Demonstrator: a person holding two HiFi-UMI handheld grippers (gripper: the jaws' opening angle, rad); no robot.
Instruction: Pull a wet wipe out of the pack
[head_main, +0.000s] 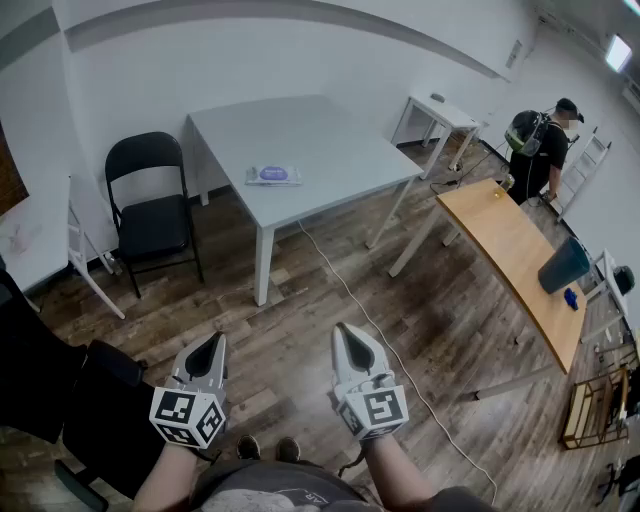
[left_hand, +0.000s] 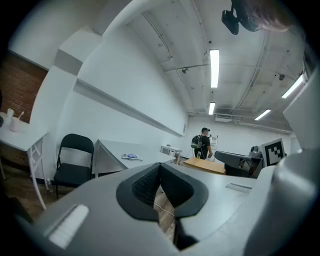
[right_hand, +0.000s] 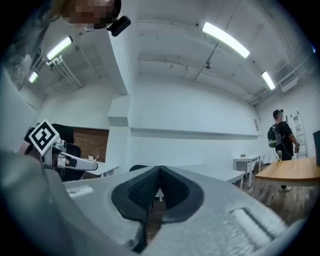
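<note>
**Inspector:** State of the tools?

**Recorder:** The left tool (head_main: 213, 345) has its jaws closed together with nothing between them. Its own view shows the ribbed dark pads (left_hand: 144, 186) meeting at the tip. The right tool (head_main: 347, 335) reads the same: jaws together, empty. Both are held low over the wood-plank floor (head_main: 300, 300), well apart from the work.

**Inspector:** Location of the pack?

**Recorder:** The pack (head_main: 273, 175) lies flat on the grey table (head_main: 330, 140), at roughly twelve o'clock from the tools. It sits at about seven o'clock of the tabletop's middle, near the front edge. A black folding chair (head_main: 150, 205) stands at the table's nine o'clock side. Nothing touches the pack.

**Inspector:** Material and form?

**Recorder:** A flat, pillow-shaped pouch, pale, with a purple oval patch on top. The patch is probably the flap over the dispensing slot. It is too small to tell whether the flap is open.

**Inspector:** Handling assessment?

**Recorder:** Judged light, pliant and probably slick-skinned. On the smooth matte table it would likely slide or lift when a wipe is drawn. One tool should pin an end of the pack, clear of the patch. The other should nip the flap's edge, then the exposed fold of the wipe at the slot. The wipe itself is judged thin, damp and limp, liable to tear or to drag the next sheet out. A full pinch and a steady upward draw are advised.
</note>
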